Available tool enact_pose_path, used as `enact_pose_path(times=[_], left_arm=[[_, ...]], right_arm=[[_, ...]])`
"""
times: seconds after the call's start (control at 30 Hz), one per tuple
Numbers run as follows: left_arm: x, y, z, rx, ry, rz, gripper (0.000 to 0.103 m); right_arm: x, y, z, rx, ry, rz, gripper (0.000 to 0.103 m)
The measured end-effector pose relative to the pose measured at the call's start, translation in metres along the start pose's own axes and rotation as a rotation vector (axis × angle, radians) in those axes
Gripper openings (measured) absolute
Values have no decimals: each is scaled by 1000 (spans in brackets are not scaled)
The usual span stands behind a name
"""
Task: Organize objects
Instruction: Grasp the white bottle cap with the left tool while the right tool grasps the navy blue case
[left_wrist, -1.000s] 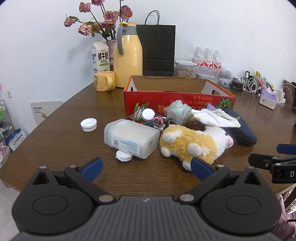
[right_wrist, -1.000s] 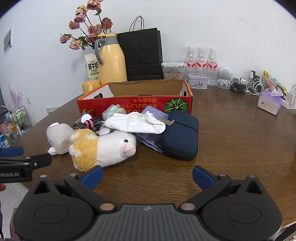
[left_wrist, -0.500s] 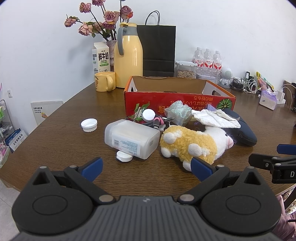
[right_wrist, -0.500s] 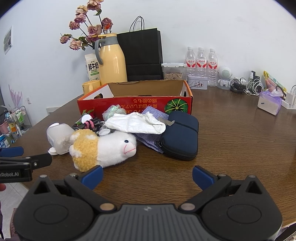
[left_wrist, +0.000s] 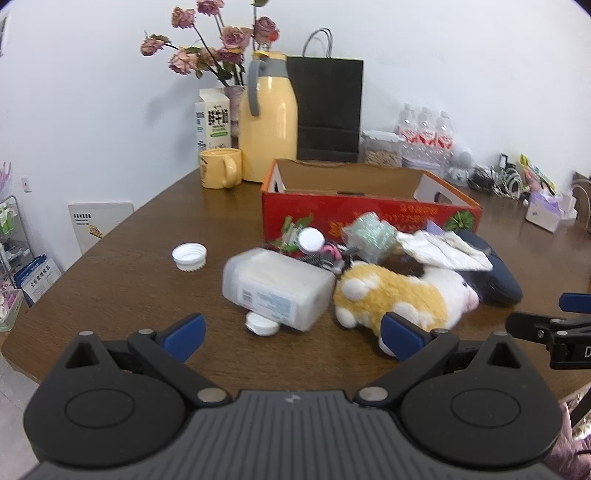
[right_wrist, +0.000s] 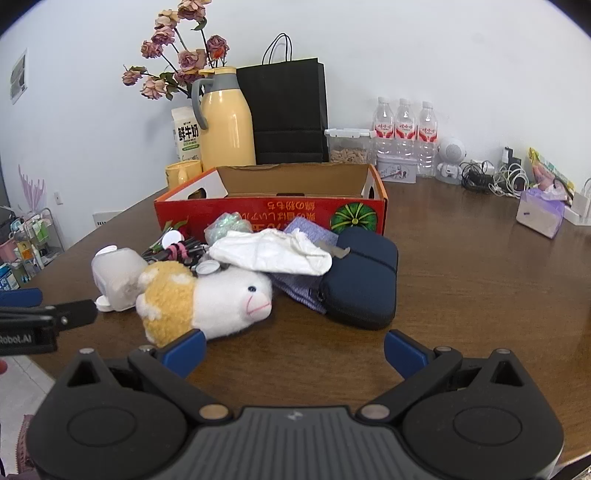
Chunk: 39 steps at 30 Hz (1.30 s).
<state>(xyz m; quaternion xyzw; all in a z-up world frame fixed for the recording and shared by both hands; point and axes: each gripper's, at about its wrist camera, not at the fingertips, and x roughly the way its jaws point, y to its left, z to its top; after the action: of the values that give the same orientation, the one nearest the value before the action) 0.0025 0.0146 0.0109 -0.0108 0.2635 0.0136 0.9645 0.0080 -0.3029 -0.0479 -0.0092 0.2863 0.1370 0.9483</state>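
Note:
A pile of objects lies on the brown table in front of an open red cardboard box (left_wrist: 369, 218) (right_wrist: 273, 212). In it are a yellow-and-white plush sheep (left_wrist: 402, 295) (right_wrist: 207, 299), a translucent plastic jar on its side (left_wrist: 277, 288) (right_wrist: 118, 277), a white cloth (right_wrist: 273, 251), a dark blue pouch (right_wrist: 362, 280) and a purple cloth (right_wrist: 299, 288). A white lid (left_wrist: 189, 256) lies apart at the left. My left gripper (left_wrist: 291, 334) is open and empty just before the jar. My right gripper (right_wrist: 293, 350) is open and empty before the sheep and pouch.
Behind the box stand a yellow thermos (left_wrist: 267, 122), a yellow mug (left_wrist: 219, 172), a milk carton (left_wrist: 212, 122), a vase of dried roses, a black paper bag (right_wrist: 284, 110) and water bottles (right_wrist: 404, 129). Cables and a tissue pack (right_wrist: 541, 214) lie at far right.
Both grippers have moved slightly forward toward the pile; the objects look a little larger. Nothing was taken hold of.

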Motion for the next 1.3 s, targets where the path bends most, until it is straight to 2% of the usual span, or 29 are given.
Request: enact_pose_path(times=[0.13, 0.37, 0.6, 0.7, 0.77, 0.83, 1.07, 1.23, 1.3], left_arm=[[6, 16, 10, -31, -28, 27, 103], [30, 59, 32, -109, -50, 132, 103], [56, 97, 50, -170, -49, 215, 103], [66, 107, 56, -183, -41, 236, 103], [72, 111, 58, -186, -34, 248, 103], [81, 118, 61, -189, -23, 262, 103], [122, 138, 68, -209, 58, 251, 103], [147, 142, 67, -192, 123, 215, 95], [153, 140, 64, -192, 153, 180, 93]], right_arm=[[12, -6, 10, -6, -1, -24, 103], [46, -30, 25, 21, 34, -89, 103], [80, -52, 40, 61, 79, -83, 103], [93, -58, 45, 75, 108, -85, 100], [101, -62, 47, 84, 126, -80, 93], [107, -65, 48, 94, 142, -63, 93], [123, -75, 52, 127, 168, -24, 90], [130, -76, 52, 137, 179, -17, 88], [131, -76, 52, 137, 179, -16, 88]])
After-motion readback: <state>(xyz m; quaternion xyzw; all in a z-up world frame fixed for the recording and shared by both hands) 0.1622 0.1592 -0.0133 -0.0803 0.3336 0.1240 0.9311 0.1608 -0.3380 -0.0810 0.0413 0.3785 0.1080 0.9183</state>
